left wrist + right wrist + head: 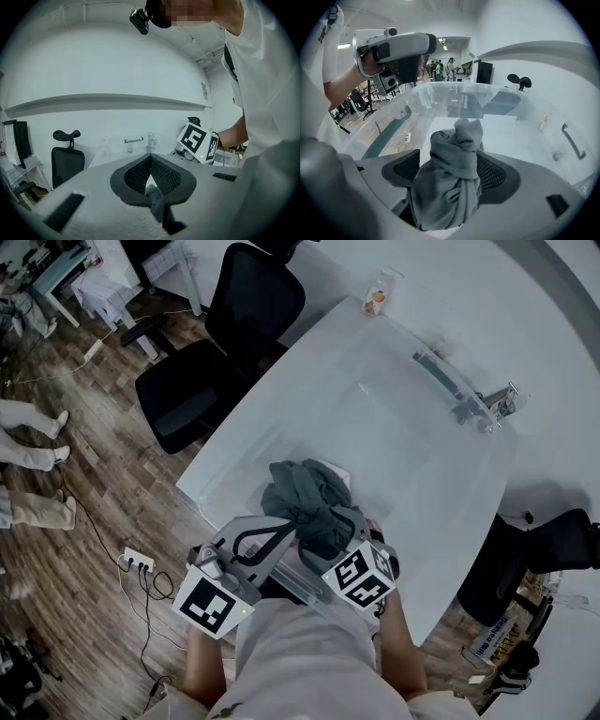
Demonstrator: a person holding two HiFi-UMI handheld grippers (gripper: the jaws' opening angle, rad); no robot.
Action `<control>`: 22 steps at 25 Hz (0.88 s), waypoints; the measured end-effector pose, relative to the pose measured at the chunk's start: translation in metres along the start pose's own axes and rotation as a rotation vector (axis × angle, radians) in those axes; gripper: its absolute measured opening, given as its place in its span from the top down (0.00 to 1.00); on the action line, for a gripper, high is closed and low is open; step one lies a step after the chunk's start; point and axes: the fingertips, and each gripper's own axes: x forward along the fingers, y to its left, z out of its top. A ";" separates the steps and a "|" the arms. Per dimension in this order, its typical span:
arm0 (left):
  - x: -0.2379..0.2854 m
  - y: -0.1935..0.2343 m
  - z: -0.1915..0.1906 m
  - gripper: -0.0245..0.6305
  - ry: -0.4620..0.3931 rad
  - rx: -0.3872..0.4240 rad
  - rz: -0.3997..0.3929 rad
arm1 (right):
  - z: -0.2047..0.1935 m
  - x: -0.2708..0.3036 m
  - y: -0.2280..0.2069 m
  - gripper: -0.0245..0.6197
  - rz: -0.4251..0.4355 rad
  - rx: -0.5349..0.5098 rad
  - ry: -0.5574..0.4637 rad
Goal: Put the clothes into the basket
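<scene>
Grey clothes [305, 501] held over the near end of the clear basket [441, 381], not yet let go.
Left tongs [150, 161] are clenched tip to tip, gripping nothing I can make out. Right tongs [450, 154] clamp the bunched clothes above the basket floor. Judgement: only the release remains, and the rest of the basket looks bare.

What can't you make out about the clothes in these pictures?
Head and right gripper views: grey bundle in the right hand-held gripper, one garment or several; its own bunched folds hide that.
Head view: pale pink cloth, mostly covered by the grey bundle.
Left gripper view: dark scrap in the left hand-held gripper, the closed jaws hide the rest.
Head view: bottle label, too small.
</scene>
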 end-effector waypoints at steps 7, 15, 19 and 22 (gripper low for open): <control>0.004 -0.002 0.009 0.96 -0.019 0.028 -0.022 | 0.024 -0.035 -0.007 0.39 -0.024 0.072 -0.194; 0.014 -0.009 0.024 0.96 -0.039 0.063 -0.063 | 0.053 -0.099 -0.028 0.75 -0.139 0.144 -0.502; 0.019 -0.015 0.036 0.96 -0.061 0.079 -0.088 | 0.065 -0.135 -0.033 0.85 -0.172 0.190 -0.641; 0.022 -0.021 0.045 0.96 -0.091 0.073 -0.119 | 0.073 -0.163 -0.037 0.92 -0.199 0.188 -0.737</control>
